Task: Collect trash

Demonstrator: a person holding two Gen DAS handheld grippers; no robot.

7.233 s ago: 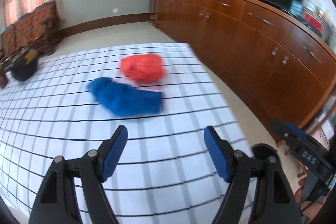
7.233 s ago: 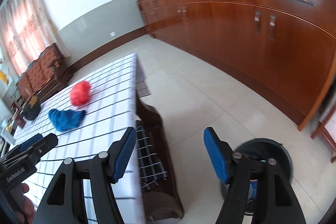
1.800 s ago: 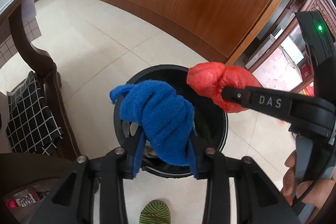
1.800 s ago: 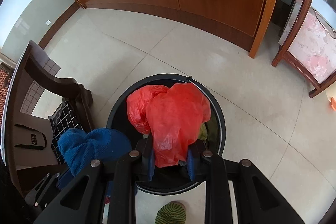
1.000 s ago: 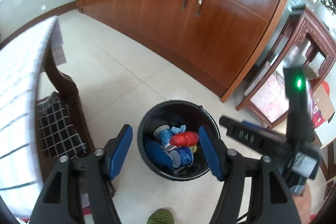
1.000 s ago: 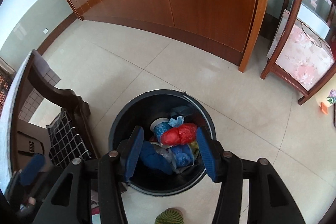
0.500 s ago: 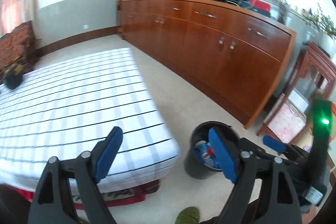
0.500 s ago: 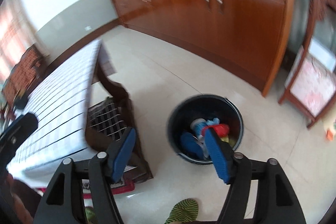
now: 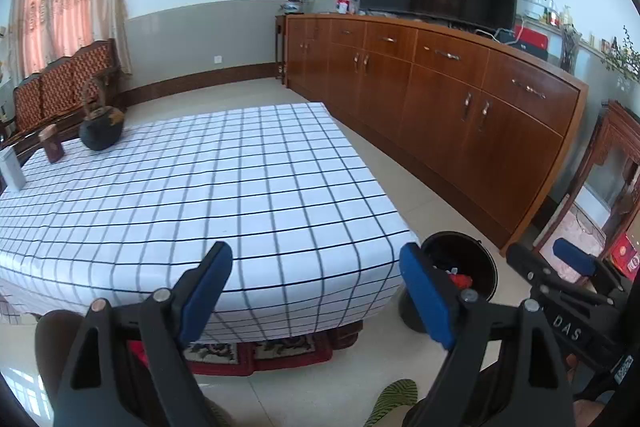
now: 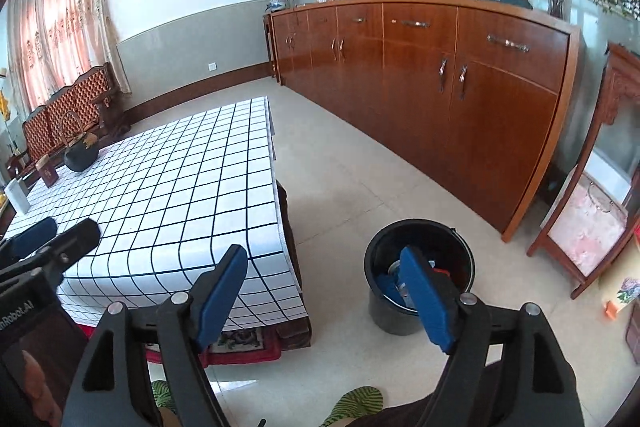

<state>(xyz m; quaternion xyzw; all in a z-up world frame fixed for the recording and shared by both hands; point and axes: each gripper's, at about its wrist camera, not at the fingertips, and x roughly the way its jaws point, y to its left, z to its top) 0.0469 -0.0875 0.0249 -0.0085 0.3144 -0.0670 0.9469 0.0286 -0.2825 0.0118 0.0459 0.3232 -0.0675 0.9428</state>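
Note:
The black trash bin (image 9: 487, 255) (image 10: 383, 315) stands on the floor by the table's near right corner. Inside it lie a red bag (image 9: 460, 281) (image 10: 443, 271) and a blue cloth (image 10: 385, 281) among other rubbish. My left gripper (image 9: 316, 267) is open and empty, raised over the near edge of the checked tablecloth (image 9: 200, 187). My right gripper (image 10: 324, 267) is empty, its jaws still opening, above the floor between table and bin. Each gripper shows in the other's view: the right gripper (image 9: 548, 259), the left gripper (image 10: 56, 233).
A black kettle (image 9: 100, 131) (image 10: 80, 155) and small boxes (image 9: 52, 147) stand at the table's far left. A long wooden cabinet (image 9: 440, 107) (image 10: 440, 99) with a television lines the right wall. A wooden stand (image 10: 592, 227) is beside the bin. Green striped slippers (image 10: 356, 403) are below.
Both grippers let the blue cloth and red bag drop into the bin, opened wider, rose and swung away from the bin toward the table.

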